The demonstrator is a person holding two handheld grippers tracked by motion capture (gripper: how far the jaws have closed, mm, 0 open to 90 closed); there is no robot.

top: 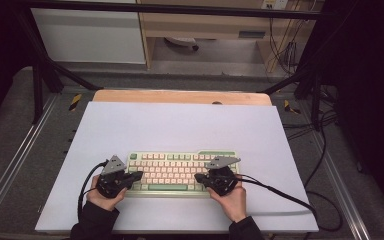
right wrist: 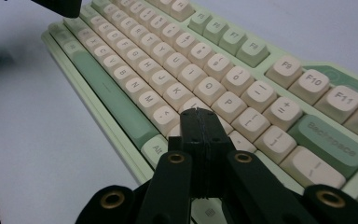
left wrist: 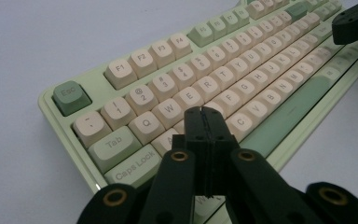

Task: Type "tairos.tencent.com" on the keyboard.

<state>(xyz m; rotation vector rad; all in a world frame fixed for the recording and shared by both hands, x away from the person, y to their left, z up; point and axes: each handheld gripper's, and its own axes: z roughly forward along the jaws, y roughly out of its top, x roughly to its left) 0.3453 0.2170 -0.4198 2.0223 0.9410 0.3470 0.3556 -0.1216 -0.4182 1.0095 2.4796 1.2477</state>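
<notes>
Keyboard (top: 177, 171) in green and cream lies on the white tabletop (top: 180, 125), near the person's edge, about in the middle.
Left gripper (top: 136, 176) is over the left end of the keyboard, its fingers (left wrist: 196, 128) closed together with nothing between, above the keys beside the letter D. Right gripper (top: 198, 177) is over the right end, fingers (right wrist: 189, 128) closed too, empty, near the P key.
</notes>
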